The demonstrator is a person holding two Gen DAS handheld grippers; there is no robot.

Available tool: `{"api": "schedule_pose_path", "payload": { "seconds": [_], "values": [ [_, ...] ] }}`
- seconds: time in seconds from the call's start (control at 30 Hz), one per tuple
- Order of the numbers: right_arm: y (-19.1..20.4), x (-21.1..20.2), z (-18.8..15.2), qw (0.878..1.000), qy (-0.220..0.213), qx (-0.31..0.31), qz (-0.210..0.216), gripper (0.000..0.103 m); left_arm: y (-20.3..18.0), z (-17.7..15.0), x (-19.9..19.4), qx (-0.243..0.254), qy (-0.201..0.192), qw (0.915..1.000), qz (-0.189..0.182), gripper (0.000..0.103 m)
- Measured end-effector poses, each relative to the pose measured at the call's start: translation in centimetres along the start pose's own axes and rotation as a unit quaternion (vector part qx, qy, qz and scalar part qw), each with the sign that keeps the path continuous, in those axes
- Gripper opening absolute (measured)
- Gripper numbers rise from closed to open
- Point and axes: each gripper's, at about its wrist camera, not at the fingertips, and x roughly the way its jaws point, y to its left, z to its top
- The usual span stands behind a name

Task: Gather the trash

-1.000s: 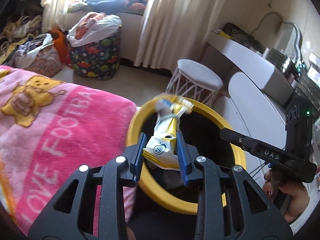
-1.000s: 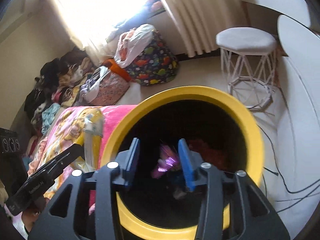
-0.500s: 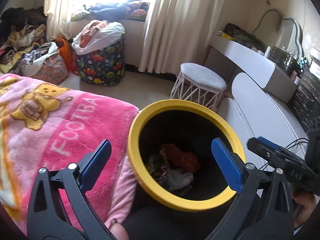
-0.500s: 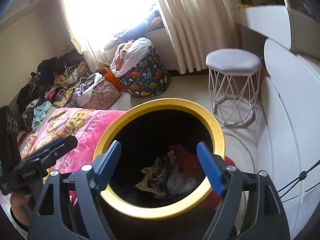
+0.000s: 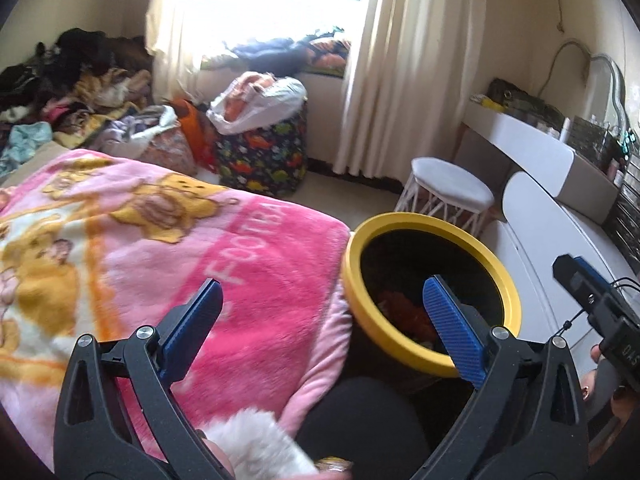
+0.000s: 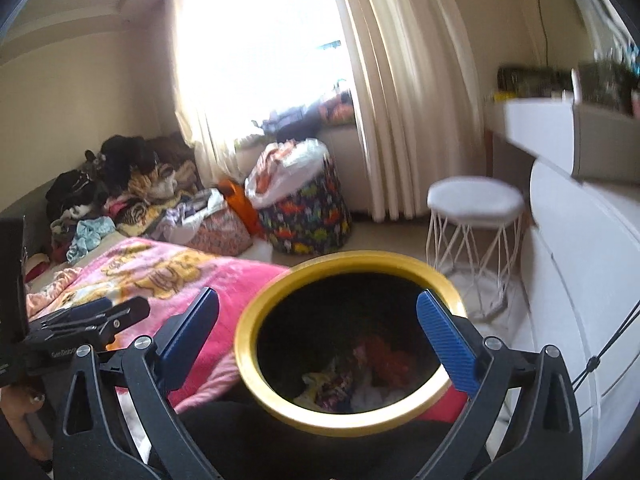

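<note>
Beside the blanket (image 5: 120,248), the bin (image 6: 256,364) stands within reach to hold wrappers (image 6: 336,384), while my left gripper (image 5: 320,320) and right gripper (image 6: 320,332) gape wide, both empty.

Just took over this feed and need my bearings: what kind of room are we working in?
Most likely a bedroom: a pink blanket covers what looks like a bed, clothes are piled by the curtained window, and a vanity with a stool lines the wall.

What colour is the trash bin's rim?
Yellow; the bin is black inside. The right wrist view shows it best.
</note>
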Motion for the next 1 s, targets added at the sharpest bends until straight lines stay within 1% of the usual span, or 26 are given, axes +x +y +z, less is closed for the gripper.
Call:
{"api": "schedule_pose_path", "payload": {
  "seconds": [0.1, 0.17, 0.23, 0.47, 1.0],
  "values": [
    [1.0, -1.2, -0.2, 0.999, -0.030, -0.022, -0.009, 0.097, 0.4, -0.8, -1.8, 0.004, -0.021, 0.9997, 0.013, 0.092],
    [1.4, -2.0, -0.4, 0.998, -0.049, -0.030, -0.007, 0.097, 0.6, -1.2, -2.7, 0.010, -0.032, 0.9991, 0.027, 0.092],
    [1.7, -2.3, -0.5, 0.998, -0.056, -0.036, -0.005, 0.097, 0.6, -1.3, -3.1, 0.011, -0.038, 0.9988, 0.030, 0.092],
    [1.7, -2.4, -0.8, 0.997, -0.059, -0.039, -0.004, 0.097, 1.2, -1.4, -4.1, 0.002, -0.056, 0.9979, 0.034, 0.092],
    [1.8, -2.5, -1.0, 0.998, -0.058, -0.028, -0.010, 0.097, 1.4, -1.4, -4.2, 0.003, -0.059, 0.9975, 0.039, 0.092]
  ]
}}
